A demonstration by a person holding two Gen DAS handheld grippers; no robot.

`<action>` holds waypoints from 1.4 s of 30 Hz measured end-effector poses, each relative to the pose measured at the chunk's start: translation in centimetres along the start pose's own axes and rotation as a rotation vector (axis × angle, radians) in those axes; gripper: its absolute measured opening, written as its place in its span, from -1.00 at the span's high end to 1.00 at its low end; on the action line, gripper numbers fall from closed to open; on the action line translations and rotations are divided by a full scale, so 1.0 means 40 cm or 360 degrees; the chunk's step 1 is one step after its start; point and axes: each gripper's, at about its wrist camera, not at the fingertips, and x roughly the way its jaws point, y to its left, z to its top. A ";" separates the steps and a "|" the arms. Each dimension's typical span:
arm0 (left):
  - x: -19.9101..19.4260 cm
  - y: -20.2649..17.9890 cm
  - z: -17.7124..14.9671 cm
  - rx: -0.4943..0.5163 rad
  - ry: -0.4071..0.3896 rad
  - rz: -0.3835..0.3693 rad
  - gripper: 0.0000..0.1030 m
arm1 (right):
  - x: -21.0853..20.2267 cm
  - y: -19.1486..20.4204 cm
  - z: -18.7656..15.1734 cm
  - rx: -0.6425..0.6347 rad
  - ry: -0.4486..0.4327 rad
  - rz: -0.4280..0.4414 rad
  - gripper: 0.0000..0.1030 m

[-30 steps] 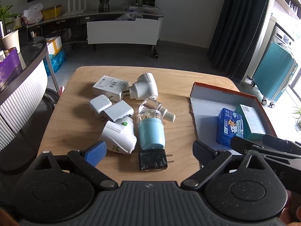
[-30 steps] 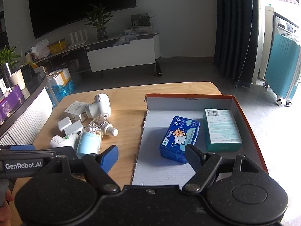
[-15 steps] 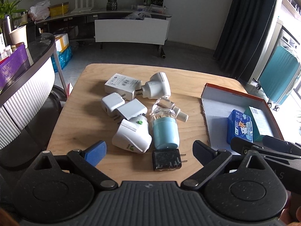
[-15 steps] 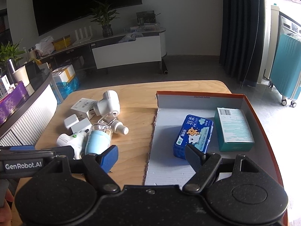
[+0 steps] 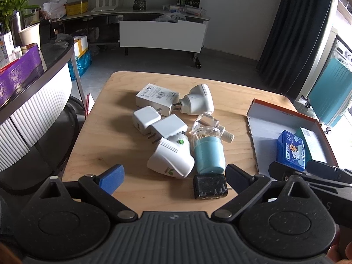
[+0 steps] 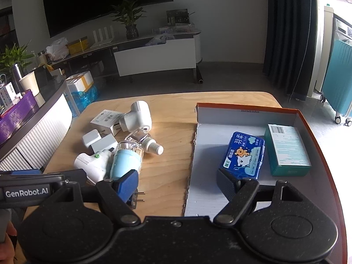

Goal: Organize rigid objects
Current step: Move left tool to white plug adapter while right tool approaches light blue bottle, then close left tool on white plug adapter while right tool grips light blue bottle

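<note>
A pile of rigid things lies on the wooden table (image 5: 105,132): several white chargers (image 5: 157,124), a white plug-in device with a green dot (image 5: 170,158), a pale blue toothpick jar (image 5: 209,154), a clear bottle (image 5: 206,122) and a black plug (image 5: 210,186). My left gripper (image 5: 173,176) stands open just in front of this pile, nothing between its fingers. An orange-rimmed box (image 6: 248,107) holds a blue tissue pack (image 6: 242,156) and a teal carton (image 6: 286,149). My right gripper (image 6: 178,182) is open over the box's near left edge.
A curved dark counter (image 5: 44,50) with a purple box and a cup stands to the left of the table. A teal suitcase (image 5: 330,92) is at the right. A low TV cabinet (image 6: 154,55) with plants is across the floor.
Both views have shifted so the pile and the box sit further right and slightly nearer; both grippers stay open and nothing has been picked up.
</note>
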 end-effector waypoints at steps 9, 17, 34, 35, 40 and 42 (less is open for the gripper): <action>0.011 0.034 -0.007 -0.0038 0.0018 0.0014 -0.96 | 0.026 0.028 -0.004 -0.0023 0.0028 0.0020 -0.78; 0.037 0.065 -0.014 -0.0101 0.0035 0.0014 -0.97 | 0.053 0.036 -0.008 -0.0035 0.0052 0.0038 -0.78; 0.181 0.033 -0.025 0.0202 -0.0011 -0.0002 -0.98 | 0.094 0.007 -0.024 0.0024 0.0084 0.0036 -0.78; 0.187 0.029 -0.024 0.0225 -0.0015 -0.0005 -0.95 | 0.097 0.006 -0.024 0.0024 0.0088 0.0037 -0.78; 0.214 0.027 -0.021 0.0311 -0.0029 -0.0065 -0.41 | 0.117 0.012 -0.023 0.0011 0.0107 0.0057 -0.78; 0.208 0.027 -0.026 0.0333 -0.0051 -0.0089 -0.26 | 0.126 0.016 -0.021 0.0004 0.0116 0.0075 -0.78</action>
